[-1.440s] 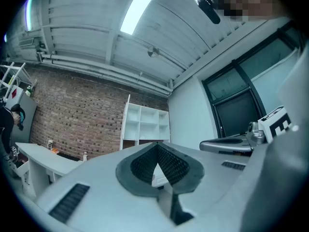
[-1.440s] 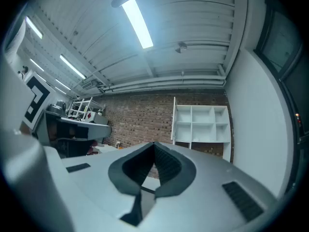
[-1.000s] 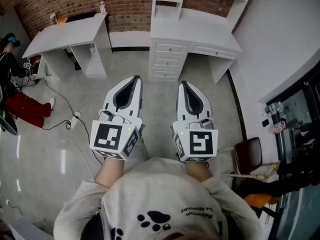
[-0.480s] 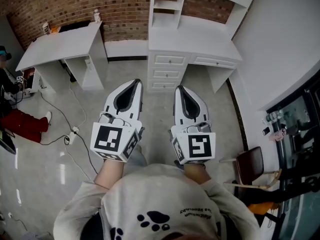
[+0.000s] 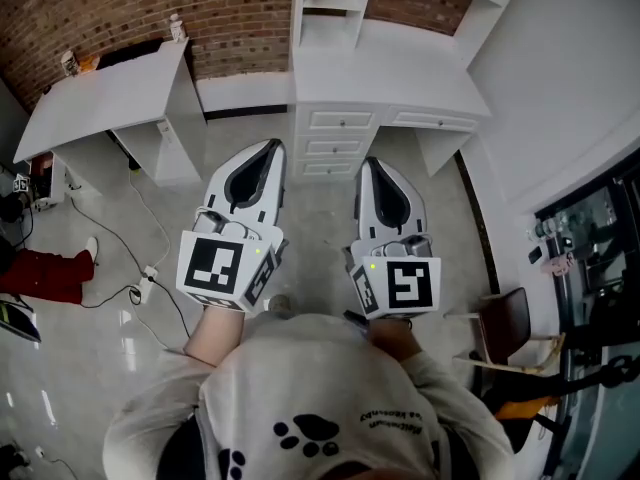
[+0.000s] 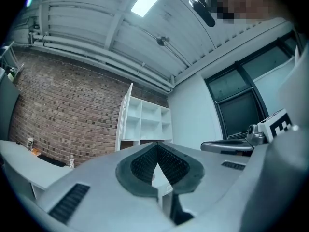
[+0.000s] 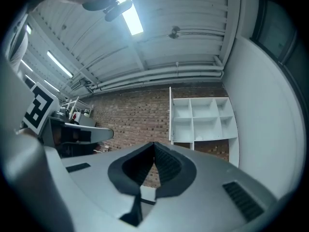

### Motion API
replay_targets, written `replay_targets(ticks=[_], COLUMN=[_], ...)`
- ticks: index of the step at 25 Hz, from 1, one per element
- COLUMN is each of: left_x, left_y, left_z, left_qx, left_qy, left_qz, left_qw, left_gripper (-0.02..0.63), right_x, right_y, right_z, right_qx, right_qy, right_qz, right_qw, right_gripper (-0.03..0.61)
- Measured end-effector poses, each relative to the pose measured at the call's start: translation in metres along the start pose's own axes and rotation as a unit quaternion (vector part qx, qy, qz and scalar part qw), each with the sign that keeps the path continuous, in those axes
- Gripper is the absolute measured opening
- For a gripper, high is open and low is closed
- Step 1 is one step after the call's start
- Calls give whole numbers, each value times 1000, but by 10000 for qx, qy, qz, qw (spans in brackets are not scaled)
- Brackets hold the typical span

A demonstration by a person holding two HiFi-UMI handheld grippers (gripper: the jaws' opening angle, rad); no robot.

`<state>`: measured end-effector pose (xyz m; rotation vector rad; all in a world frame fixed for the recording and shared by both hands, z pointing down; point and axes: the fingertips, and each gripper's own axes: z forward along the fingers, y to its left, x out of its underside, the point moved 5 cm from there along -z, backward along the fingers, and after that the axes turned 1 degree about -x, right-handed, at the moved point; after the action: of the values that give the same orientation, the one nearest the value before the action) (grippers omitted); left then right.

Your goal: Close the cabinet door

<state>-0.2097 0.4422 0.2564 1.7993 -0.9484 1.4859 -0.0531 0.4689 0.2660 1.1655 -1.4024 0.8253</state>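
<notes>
A white shelf cabinet (image 5: 335, 3) stands on a white desk with drawers (image 5: 335, 143) against the brick wall. Its door (image 7: 170, 115) shows edge-on as a thin white panel standing out from the unit's left side, and the door (image 6: 129, 112) also shows in the left gripper view. My left gripper (image 5: 272, 148) and right gripper (image 5: 372, 165) are held side by side over the floor, pointing at the desk and still short of it. In both gripper views, the left gripper (image 6: 157, 146) and the right gripper (image 7: 154, 144) have their jaws closed tip to tip with nothing between them.
A second white desk (image 5: 100, 88) with a small bottle (image 5: 177, 25) stands at the left. Cables (image 5: 150, 268) trail over the grey floor. A person's red-trousered legs (image 5: 45, 273) lie at the left edge. A brown chair (image 5: 505, 313) is at the right.
Both grippers have moved forward together towards the white desk and cabinet, which now sit nearer below them. Both stay shut.
</notes>
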Motion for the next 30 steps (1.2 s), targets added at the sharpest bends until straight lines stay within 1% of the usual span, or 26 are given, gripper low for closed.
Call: replay_targets(ticks=[8, 14, 19, 25, 30], left_x=[13, 23, 32, 39, 38], left_y=[46, 60, 68, 76, 84], left_z=[34, 44, 47, 58, 85], left_qx=[276, 416, 476, 440, 331], left_qy=[-36, 2, 106, 161, 130], left_qz=[-17, -171, -287, -281, -162], left_qw=[9996, 9990, 9984, 9985, 9992], left_gripper=[8, 8, 8, 8, 8], right_x=[15, 20, 25, 30, 35], right_y=[7, 13, 17, 15, -1], right_z=[47, 61, 70, 87, 117], right_qx=[239, 320, 333, 211, 110], right_qy=[-4, 110, 202, 100, -62], right_qz=[-47, -121, -77, -19, -2], right_qw=[9997, 9994, 9992, 9997, 9999], right_gripper=[11, 11, 11, 11, 11])
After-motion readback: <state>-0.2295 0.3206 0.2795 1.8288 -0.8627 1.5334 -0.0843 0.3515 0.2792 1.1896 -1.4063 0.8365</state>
